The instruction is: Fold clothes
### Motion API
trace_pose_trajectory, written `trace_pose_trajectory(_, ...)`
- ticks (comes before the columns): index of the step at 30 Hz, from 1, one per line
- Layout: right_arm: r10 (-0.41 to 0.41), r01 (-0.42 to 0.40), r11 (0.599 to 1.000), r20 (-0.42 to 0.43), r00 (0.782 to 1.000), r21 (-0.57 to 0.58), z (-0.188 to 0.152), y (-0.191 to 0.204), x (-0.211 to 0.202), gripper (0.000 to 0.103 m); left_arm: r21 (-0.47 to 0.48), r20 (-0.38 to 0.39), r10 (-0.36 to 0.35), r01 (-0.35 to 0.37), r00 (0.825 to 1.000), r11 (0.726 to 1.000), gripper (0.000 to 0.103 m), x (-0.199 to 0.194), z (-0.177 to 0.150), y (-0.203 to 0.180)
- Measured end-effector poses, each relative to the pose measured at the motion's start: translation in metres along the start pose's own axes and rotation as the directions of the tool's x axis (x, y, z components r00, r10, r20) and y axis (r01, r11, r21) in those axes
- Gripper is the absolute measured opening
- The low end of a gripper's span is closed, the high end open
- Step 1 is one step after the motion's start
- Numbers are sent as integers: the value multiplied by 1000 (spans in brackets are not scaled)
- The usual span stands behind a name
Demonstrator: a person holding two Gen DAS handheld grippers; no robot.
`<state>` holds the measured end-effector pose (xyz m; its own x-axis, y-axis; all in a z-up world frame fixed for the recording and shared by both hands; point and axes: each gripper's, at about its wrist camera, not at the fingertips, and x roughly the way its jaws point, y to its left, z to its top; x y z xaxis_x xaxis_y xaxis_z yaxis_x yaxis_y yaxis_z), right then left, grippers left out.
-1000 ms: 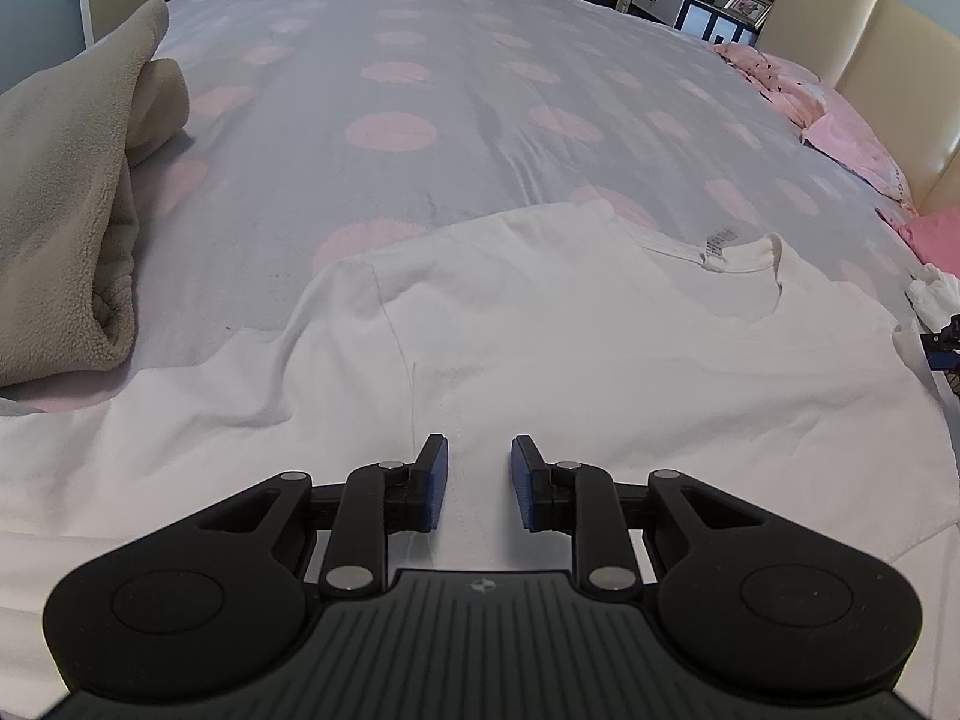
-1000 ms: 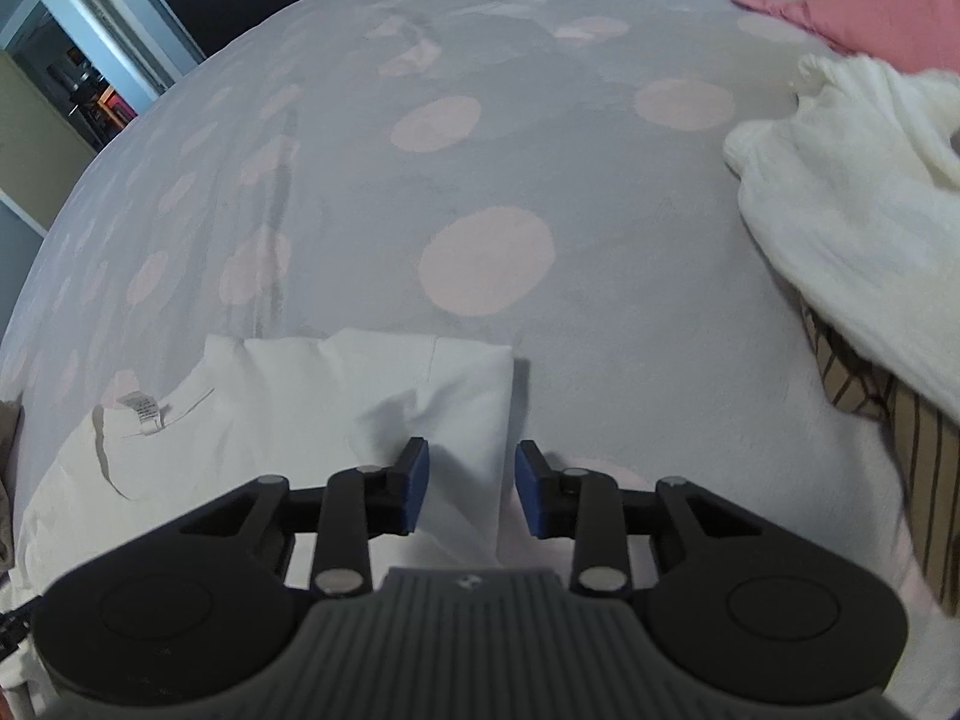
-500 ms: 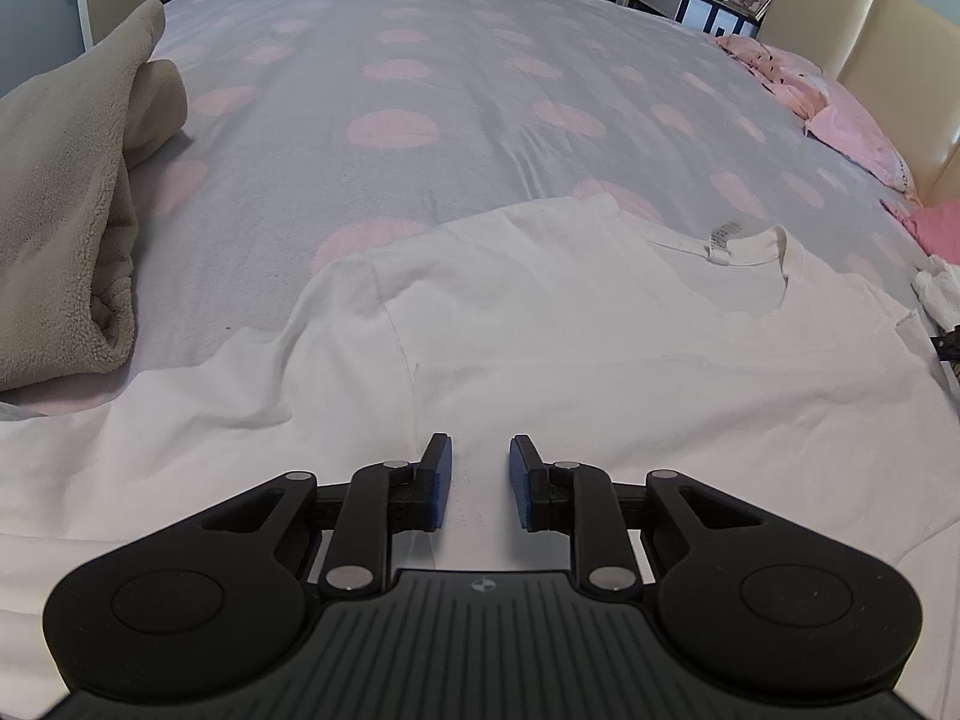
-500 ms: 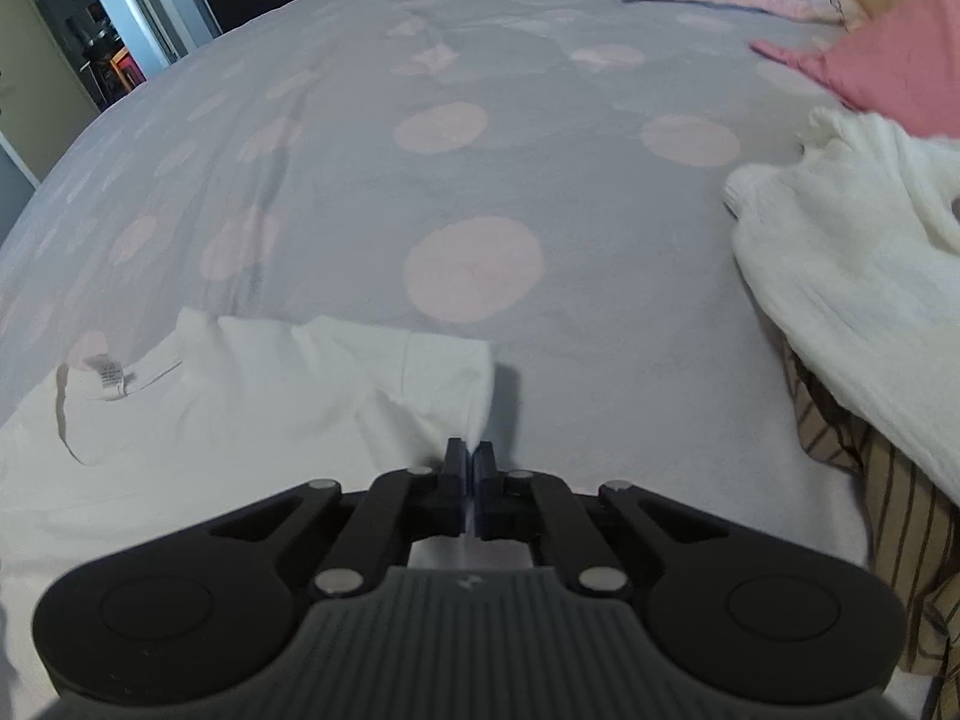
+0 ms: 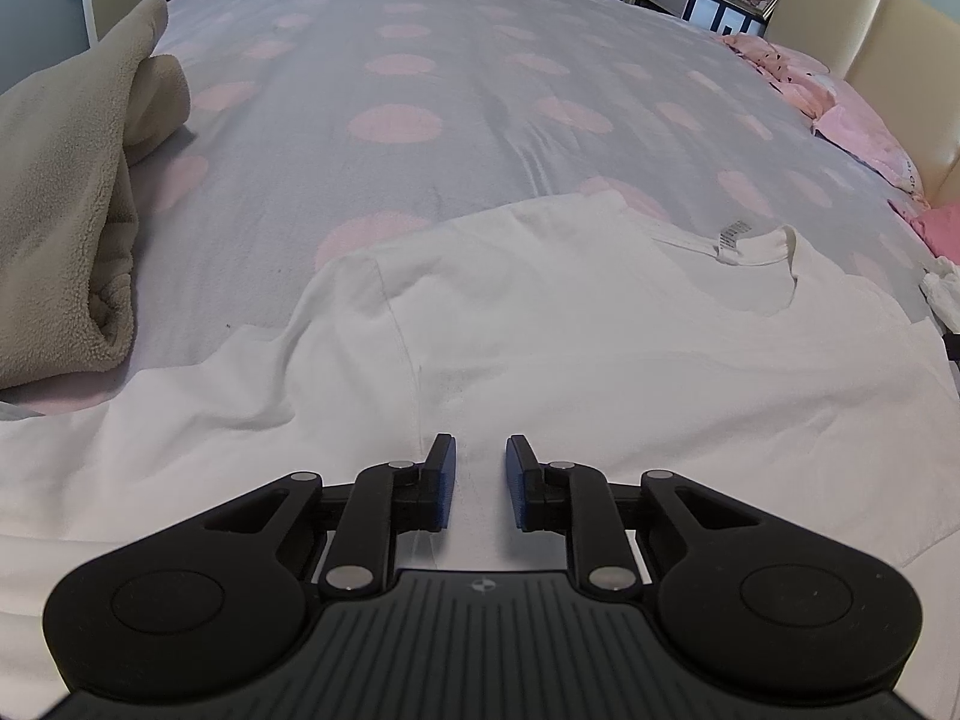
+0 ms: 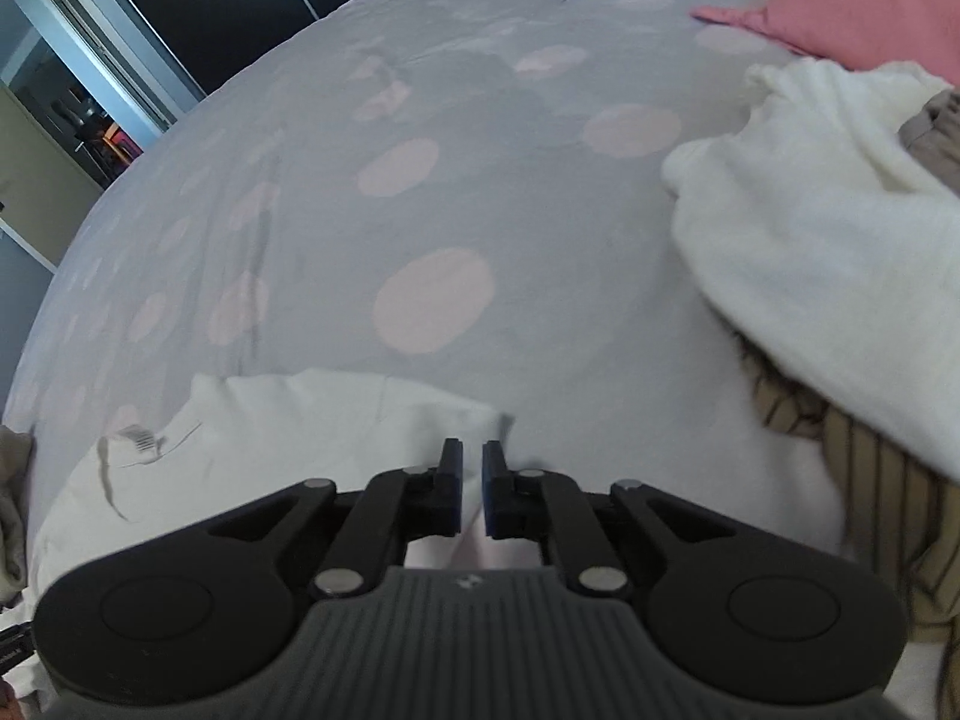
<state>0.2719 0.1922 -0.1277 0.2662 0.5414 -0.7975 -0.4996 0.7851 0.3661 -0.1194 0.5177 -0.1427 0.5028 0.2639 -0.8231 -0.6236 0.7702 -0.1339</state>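
Observation:
A white T-shirt lies flat on the bed, its collar label facing up at the far right. My left gripper hovers low over the shirt's near left part, open, with nothing pinched between the blue pads. In the right wrist view the shirt shows its collar label at the left and a sleeve corner just ahead of my right gripper. Its jaws are opening, with a narrow gap showing. Sleeve cloth lies under and between the tips, and the pads do not press on it.
The grey duvet with pink dots stretches away. A folded beige fleece sits at the left. A white knit garment covers a striped one at the right. Pink pillows lean by the cream headboard.
My right gripper's jaws closed at the sleeve's edge, then parted a little, and the sleeve corner now sits closer to the tips. The left gripper has held still.

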Motion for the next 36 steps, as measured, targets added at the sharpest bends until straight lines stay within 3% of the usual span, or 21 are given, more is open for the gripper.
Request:
trace_pose_trajectory(5, -9, 11, 999, 37, 999, -42, 2, 12, -5, 18, -5, 1, -8, 8, 1000, 1000, 17, 1, 0, 2)
trace_pose_trajectory(7, -14, 16, 999, 52, 999, -51, 5, 16, -6, 34, -5, 0, -6, 6, 1000, 1000, 17, 1, 0, 2)
trace_pose_trajectory(13, -72, 71, 994, -3, 997, -86, 6, 31, 4, 34, -11, -2, -9, 9, 1000, 1000, 17, 0, 2, 2)
trace_pose_trajectory(15, -82, 78, 991, -33, 996, -108, 3, 36, 11, 27, -14, -1, -14, 14, 1000, 1000, 17, 0, 1, 3)
trace_pose_trajectory(16, -105, 101, 987, -24, 994, -127, 2, 34, 13, 5, -16, -1, -16, 16, 1000, 1000, 17, 1, 1, 4)
trace_pose_trajectory(19, -189, 188, 972, 9, 982, -144, -1, 23, 19, 0, -13, -2, -15, 15, 1000, 1000, 17, 1, 1, 3)
trace_pose_trajectory(22, -261, 264, 958, 37, 964, -109, 1, -1, 19, 0, -17, -3, -19, 19, 1000, 1000, 17, 1, 2, 4)
trace_pose_trajectory(24, -208, 209, 978, 32, 978, -23, 5, -14, 11, 0, -23, -3, -23, 22, 1000, 999, 17, 2, 2, 5)
trace_pose_trajectory(28, -130, 130, 991, 47, 990, -5, 7, -10, -1, 5, -22, -2, -14, 14, 1000, 1000, 17, 3, 2, 2)
trace_pose_trajectory(33, -23, 25, 996, 19, 1000, -81, 2, 17, 5, 5, -24, -3, -15, 15, 1000, 1000, 17, 3, 2, 2)
trace_pose_trajectory(36, -83, 81, 990, -15, 996, -118, -5, 19, 20, 2, -19, -5, -14, 14, 1000, 1000, 15, 2, 2, 4)
